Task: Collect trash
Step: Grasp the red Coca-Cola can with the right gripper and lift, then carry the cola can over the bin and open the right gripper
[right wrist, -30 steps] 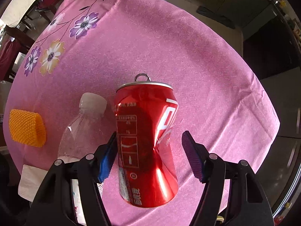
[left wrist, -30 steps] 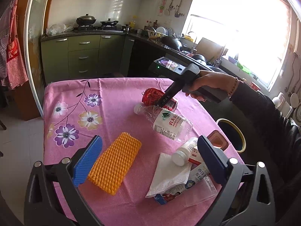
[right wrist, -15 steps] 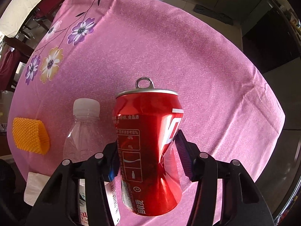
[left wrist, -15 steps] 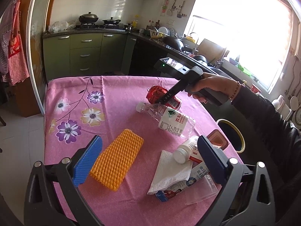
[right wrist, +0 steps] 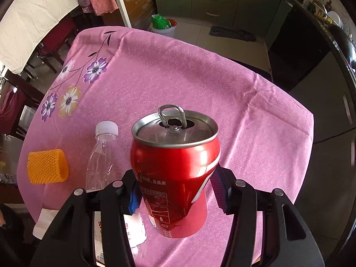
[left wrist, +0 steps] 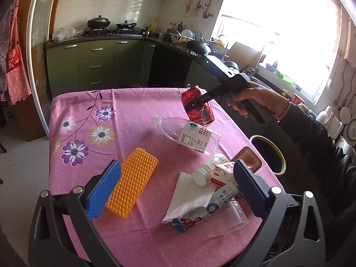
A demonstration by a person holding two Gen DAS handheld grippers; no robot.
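Note:
My right gripper (right wrist: 175, 191) is shut on a dented red soda can (right wrist: 175, 169) and holds it above the pink tablecloth (right wrist: 178, 71); the can also shows lifted in the left wrist view (left wrist: 197, 105). A clear plastic bottle (left wrist: 189, 134) lies on the table below it. My left gripper (left wrist: 175, 185) is open and empty above the near table edge. Between its fingers lie an orange foam net (left wrist: 131, 184), a white tissue (left wrist: 189, 198), a small white bottle (left wrist: 208, 170), a carton (left wrist: 207, 211) and a clear plastic cup (left wrist: 229, 220).
A dark bin with a yellow rim (left wrist: 269, 153) stands on the floor right of the table. A brown lidded box (left wrist: 248, 159) sits at the table's right edge. Kitchen cabinets (left wrist: 95, 64) and a counter lie beyond. A bin with a green bag (right wrist: 162, 25) stands past the far table edge.
My right gripper has closed on the red can and lifted it off the table, tilting it upright. The left gripper has pulled back slightly and stayed open.

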